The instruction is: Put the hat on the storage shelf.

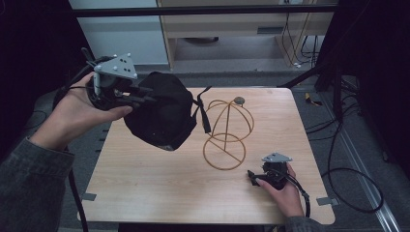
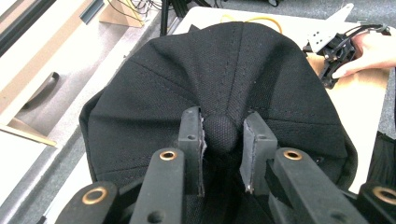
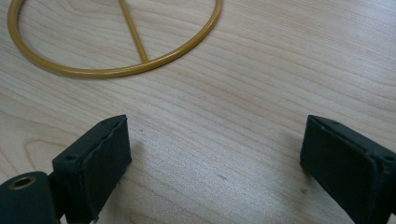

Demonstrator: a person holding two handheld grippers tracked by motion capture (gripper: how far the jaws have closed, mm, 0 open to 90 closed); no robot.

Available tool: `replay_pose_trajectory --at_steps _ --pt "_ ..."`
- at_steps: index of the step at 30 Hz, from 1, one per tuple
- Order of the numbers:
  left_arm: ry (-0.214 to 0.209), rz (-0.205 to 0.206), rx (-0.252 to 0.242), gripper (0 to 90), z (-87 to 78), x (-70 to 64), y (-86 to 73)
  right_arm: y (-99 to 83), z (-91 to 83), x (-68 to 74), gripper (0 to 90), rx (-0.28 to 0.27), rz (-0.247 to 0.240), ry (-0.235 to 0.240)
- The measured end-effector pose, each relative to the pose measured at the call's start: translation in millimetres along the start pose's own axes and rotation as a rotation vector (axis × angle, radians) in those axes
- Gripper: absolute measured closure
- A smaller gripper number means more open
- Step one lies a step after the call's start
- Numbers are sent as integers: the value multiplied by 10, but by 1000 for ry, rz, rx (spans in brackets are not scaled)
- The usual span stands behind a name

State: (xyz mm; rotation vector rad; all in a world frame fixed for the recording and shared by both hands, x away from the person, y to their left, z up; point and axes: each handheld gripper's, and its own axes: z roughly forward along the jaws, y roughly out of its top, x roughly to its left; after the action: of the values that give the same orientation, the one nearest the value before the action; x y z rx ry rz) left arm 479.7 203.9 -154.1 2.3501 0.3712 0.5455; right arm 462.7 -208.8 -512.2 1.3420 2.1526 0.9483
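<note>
A black cap [image 1: 162,110] hangs in the air above the table's left part, crown toward my left gripper [image 1: 145,95]. In the left gripper view that gripper [image 2: 223,140] is shut on the cap's top button [image 2: 219,131], pinched between both pads. A gold wire hat stand [image 1: 226,133] with a round base ring and a domed top stands mid-table, just right of the cap. My right gripper [image 1: 251,176] rests low at the front right of the table, a short way from the stand's base ring [image 3: 112,70]. Its jaws stand wide open with bare wood between them [image 3: 215,154].
The wooden table [image 1: 159,188] has free room at the front and left. Cables [image 1: 348,183] trail on the floor to the right. A black frame bar [image 1: 203,10] crosses the back, with cabinets behind it.
</note>
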Motion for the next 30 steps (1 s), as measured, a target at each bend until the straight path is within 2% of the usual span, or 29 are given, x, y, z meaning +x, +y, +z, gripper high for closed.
replay_pose_trajectory --at_steps 6,15,30 --pt "4 10 5 725 36 -3 74 0 0 0 88 0 0 0" --pt "0 8 -19 725 46 -20 179 0 0 0 88 0 0 0" --pt "-11 39 -21 725 145 -51 425 -1 -1 4 88 2 5 1"
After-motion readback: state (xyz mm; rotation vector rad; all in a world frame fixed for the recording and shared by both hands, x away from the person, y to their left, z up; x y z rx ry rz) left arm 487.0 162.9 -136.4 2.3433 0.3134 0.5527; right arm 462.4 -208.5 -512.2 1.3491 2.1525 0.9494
